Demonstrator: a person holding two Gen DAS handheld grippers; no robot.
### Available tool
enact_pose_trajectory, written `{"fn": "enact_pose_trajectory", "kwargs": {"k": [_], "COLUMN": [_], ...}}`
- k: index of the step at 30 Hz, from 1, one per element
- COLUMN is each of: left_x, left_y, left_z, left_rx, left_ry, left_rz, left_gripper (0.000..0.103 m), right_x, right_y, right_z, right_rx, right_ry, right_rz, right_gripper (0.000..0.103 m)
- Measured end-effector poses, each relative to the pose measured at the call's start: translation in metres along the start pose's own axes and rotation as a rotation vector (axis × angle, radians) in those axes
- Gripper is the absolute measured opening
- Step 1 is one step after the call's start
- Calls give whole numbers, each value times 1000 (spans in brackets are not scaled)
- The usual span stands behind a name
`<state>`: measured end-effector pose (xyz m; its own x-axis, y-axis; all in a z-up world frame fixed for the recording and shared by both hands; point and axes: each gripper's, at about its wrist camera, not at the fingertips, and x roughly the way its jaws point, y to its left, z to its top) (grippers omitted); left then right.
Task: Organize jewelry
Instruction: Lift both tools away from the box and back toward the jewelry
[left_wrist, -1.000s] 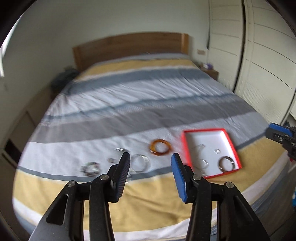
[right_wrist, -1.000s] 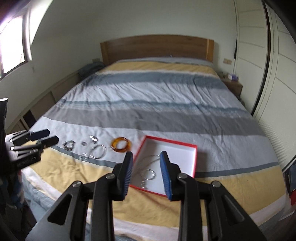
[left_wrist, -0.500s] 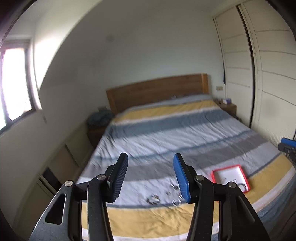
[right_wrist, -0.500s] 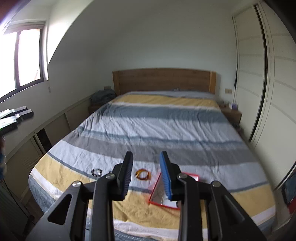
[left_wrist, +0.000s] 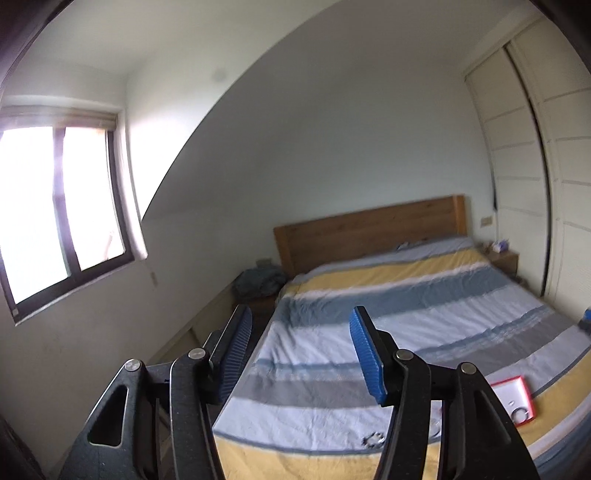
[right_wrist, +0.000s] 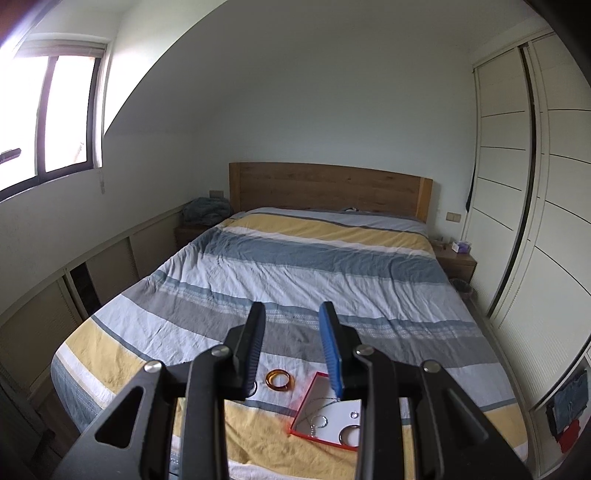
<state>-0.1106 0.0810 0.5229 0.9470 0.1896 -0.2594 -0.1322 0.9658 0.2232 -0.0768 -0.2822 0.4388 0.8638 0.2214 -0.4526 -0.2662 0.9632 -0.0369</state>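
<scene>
Striped bed (right_wrist: 317, 266) fills room; red-rimmed box (right_wrist: 314, 391) near its foot, silver rings (right_wrist: 351, 434) and chain inside; amber bangle (right_wrist: 279, 380) just left of box; left gripper (left_wrist: 301, 350) aloft, jaws just been spreading, nothing between; right gripper (right_wrist: 293, 345) aloft, jaws parted narrowly, empty.

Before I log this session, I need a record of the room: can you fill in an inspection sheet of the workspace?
Surface: striped bedspread on a bed, wrinkled.
Job's things: red-rimmed tray near the foot, holding a chain and rings; amber bangle on the cover left of it; dark beaded bracelet farther left.
Clutter: bundled grey-blue cloth on the left nightstand; small items, too small to name, on the right nightstand.
Grippers: left gripper open, jaws just widening, nothing between; right gripper open, empty.
Cables: nothing seen.
Surroundings: window, wooden headboard, sliding wardrobe.
</scene>
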Motion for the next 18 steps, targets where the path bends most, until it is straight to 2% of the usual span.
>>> {"fn": "enact_pose_trajectory", "kwargs": {"k": [4, 7, 13, 18], "left_x": [44, 76, 147, 208], "left_y": [-7, -22, -60, -101], "left_z": [-46, -87, -171, -245], "left_rx": [1, 6, -67, -102], "left_ry": [83, 141, 286, 403], "left_rz": [-23, -71, -214, -266], "left_gripper": [55, 55, 55, 55], "right_x": [32, 65, 144, 210], "right_y": [11, 22, 49, 58], "right_z": [-12, -30, -85, -132], "right_rx": [6, -5, -25, -12], "right_ry": [27, 71, 184, 290], "right_rz": [39, 74, 159, 203], "right_gripper": [29, 29, 29, 29]}}
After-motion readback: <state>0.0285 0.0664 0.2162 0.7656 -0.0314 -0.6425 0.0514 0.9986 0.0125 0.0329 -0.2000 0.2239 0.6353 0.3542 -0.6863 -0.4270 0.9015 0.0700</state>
